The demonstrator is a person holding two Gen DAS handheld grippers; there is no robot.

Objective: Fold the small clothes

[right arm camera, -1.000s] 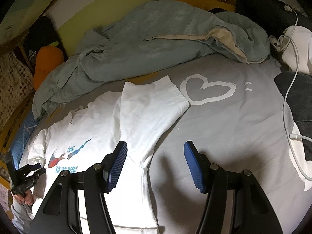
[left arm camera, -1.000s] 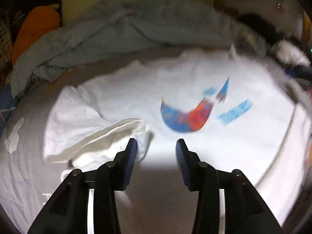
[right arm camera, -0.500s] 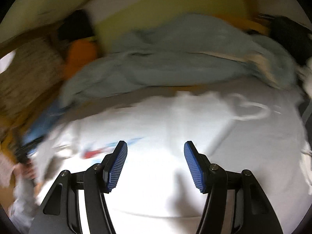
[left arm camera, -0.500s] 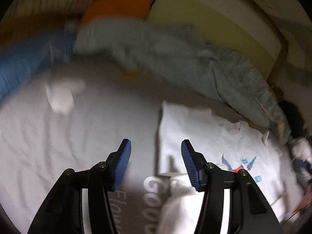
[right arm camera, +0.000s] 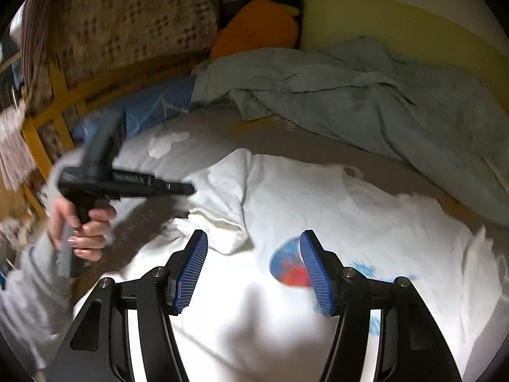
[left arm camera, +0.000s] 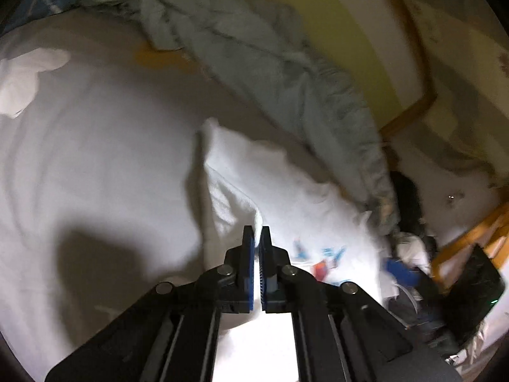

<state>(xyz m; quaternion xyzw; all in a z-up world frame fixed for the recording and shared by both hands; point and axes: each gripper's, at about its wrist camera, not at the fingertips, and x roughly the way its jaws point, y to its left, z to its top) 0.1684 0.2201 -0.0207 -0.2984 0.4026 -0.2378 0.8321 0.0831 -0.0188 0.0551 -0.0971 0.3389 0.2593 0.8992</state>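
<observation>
A white T-shirt (right arm camera: 334, 197) with a red and blue print (right arm camera: 288, 264) lies face up on the grey bed sheet (left arm camera: 95, 159). Its left sleeve (left arm camera: 232, 203) is folded in over the body. A ridge of that sleeve runs up into my left gripper (left arm camera: 257, 232), which is shut on it. From the right wrist view that left gripper (right arm camera: 191, 188) is a black tool in a person's hand (right arm camera: 86, 226), with its tip at the sleeve's edge. My right gripper (right arm camera: 253, 254) hovers open over the shirt's chest, next to the print, with nothing between its fingers.
A rumpled grey-green duvet (right arm camera: 366, 95) lies along the far side of the bed against a yellow wall. An orange plush (right arm camera: 257, 35) and a blue pillow (right arm camera: 152, 108) sit at the head, by the wooden bed frame (right arm camera: 41, 127). Dark clothes (left arm camera: 407, 197) lie past the shirt's far end.
My left gripper swung over to the shirt's left sleeve and its jaws went from open to shut on it. My right gripper swept left from the other sleeve to the printed chest, still open.
</observation>
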